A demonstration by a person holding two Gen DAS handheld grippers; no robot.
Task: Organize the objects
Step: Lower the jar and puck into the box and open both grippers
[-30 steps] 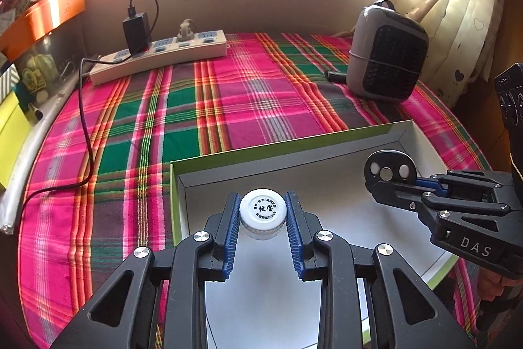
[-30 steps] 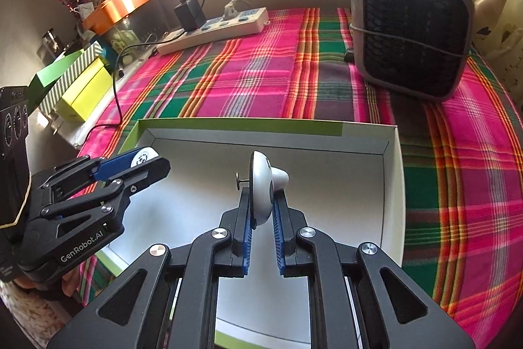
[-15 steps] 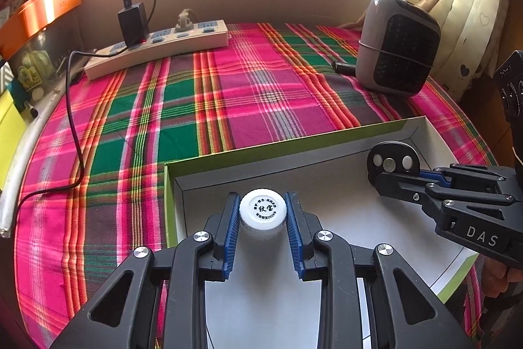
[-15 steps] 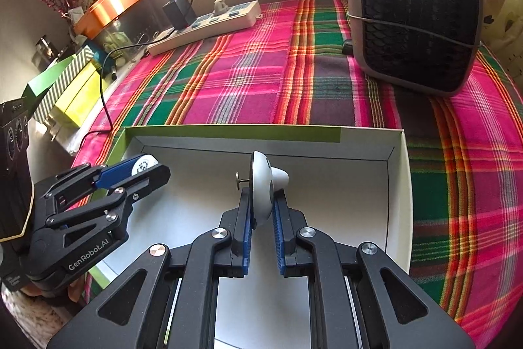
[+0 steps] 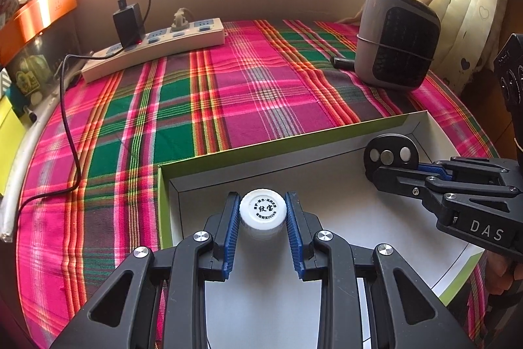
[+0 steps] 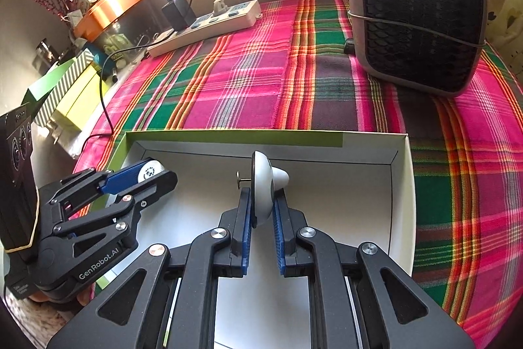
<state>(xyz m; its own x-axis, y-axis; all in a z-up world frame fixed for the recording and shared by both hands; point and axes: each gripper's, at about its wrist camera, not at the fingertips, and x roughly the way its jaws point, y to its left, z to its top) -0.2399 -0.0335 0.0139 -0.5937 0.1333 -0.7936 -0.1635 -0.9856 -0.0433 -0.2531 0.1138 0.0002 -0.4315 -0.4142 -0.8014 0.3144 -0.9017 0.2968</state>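
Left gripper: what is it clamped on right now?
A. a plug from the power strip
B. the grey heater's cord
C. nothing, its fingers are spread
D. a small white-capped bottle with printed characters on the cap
D. The left gripper has its blue pads pressed against both sides of the white-capped bottle, held over the open white box; the power strip and heater sit untouched farther back on the plaid cloth.

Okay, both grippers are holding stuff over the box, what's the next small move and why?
Probably lower the left gripper and open it. It is shut on the white bottle, which hangs inside the box near its left wall, over bare floor. The right gripper, shut on the round plug, holds farther right, out of the way.
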